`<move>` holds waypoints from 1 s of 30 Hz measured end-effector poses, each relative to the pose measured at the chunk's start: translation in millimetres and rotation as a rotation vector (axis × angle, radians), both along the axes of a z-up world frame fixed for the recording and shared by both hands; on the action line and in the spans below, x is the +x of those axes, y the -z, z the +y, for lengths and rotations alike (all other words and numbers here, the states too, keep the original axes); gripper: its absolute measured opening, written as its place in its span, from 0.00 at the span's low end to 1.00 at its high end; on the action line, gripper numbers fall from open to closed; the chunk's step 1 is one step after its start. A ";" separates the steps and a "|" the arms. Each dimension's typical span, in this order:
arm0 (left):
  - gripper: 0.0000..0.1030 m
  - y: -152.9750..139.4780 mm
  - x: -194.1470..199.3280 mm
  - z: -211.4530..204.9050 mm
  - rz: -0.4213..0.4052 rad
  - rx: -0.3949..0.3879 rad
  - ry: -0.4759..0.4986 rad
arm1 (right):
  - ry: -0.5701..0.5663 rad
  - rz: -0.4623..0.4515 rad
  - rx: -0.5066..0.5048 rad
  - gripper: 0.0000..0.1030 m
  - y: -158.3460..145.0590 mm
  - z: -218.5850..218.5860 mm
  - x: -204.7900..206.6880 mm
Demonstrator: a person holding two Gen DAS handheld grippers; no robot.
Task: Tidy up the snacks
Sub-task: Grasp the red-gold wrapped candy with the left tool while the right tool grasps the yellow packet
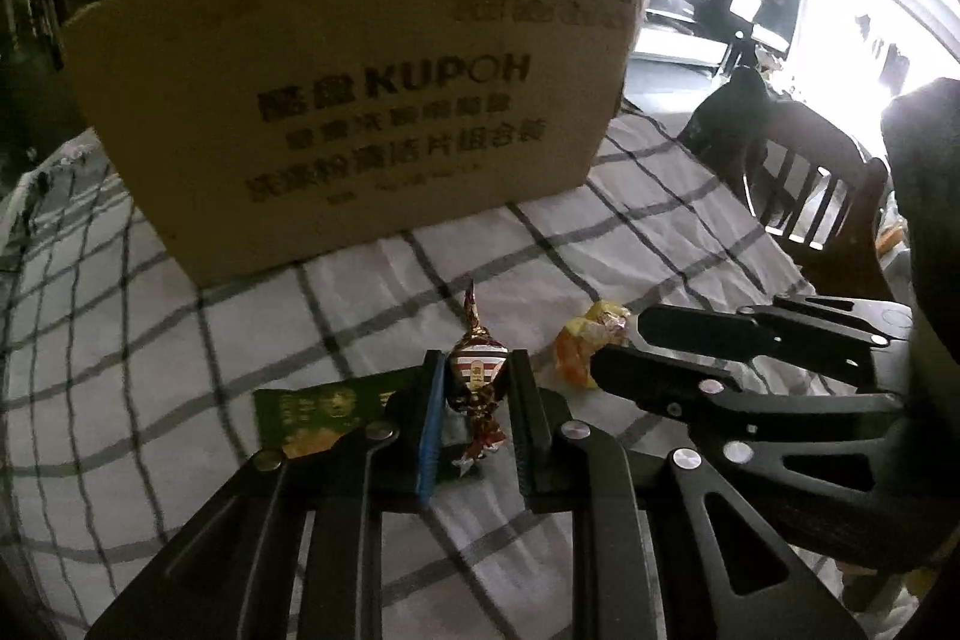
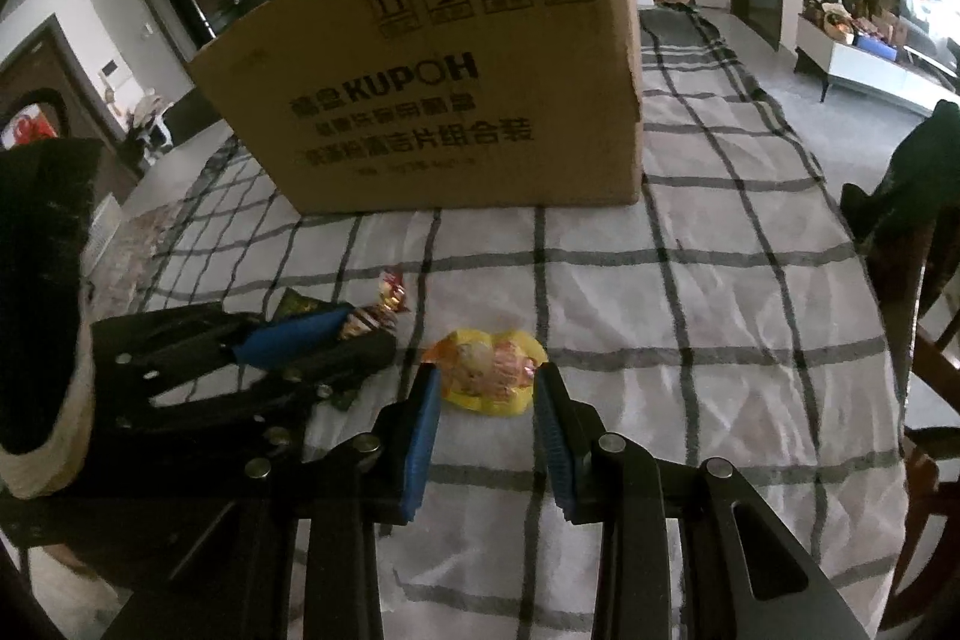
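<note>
My left gripper (image 1: 477, 370) is shut on a red-and-white striped wrapped candy (image 1: 477, 370), held just above the checked tablecloth; it also shows in the right wrist view (image 2: 366, 319). A green snack packet (image 1: 300, 412) lies under its left finger. My right gripper (image 2: 486, 376) stands around a yellow-orange wrapped snack (image 2: 486, 376) on the cloth, its fingers at both ends of the wrapper; whether they press it I cannot tell. The yellow snack shows in the left wrist view (image 1: 585, 340) beside the right gripper's fingers (image 1: 690, 334). A large cardboard box (image 1: 360, 100) (image 2: 456, 76) stands upright behind both.
The table has a white cloth with dark checks (image 2: 690, 310). A dark wooden chair (image 1: 804, 196) stands at the table's right side, and its back shows at the right edge of the right wrist view (image 2: 918, 244). A white sideboard (image 2: 870, 64) stands far right.
</note>
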State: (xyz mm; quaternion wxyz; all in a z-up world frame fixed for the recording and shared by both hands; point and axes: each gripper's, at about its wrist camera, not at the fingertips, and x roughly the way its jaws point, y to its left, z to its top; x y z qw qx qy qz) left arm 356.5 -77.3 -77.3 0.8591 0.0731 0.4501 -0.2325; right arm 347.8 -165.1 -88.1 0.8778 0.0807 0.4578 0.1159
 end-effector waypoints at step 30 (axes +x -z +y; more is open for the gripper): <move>0.20 -0.4 -1.2 29.5 0.009 -0.015 -0.075 | -0.034 -0.021 -0.054 0.44 10.4 23.3 22.3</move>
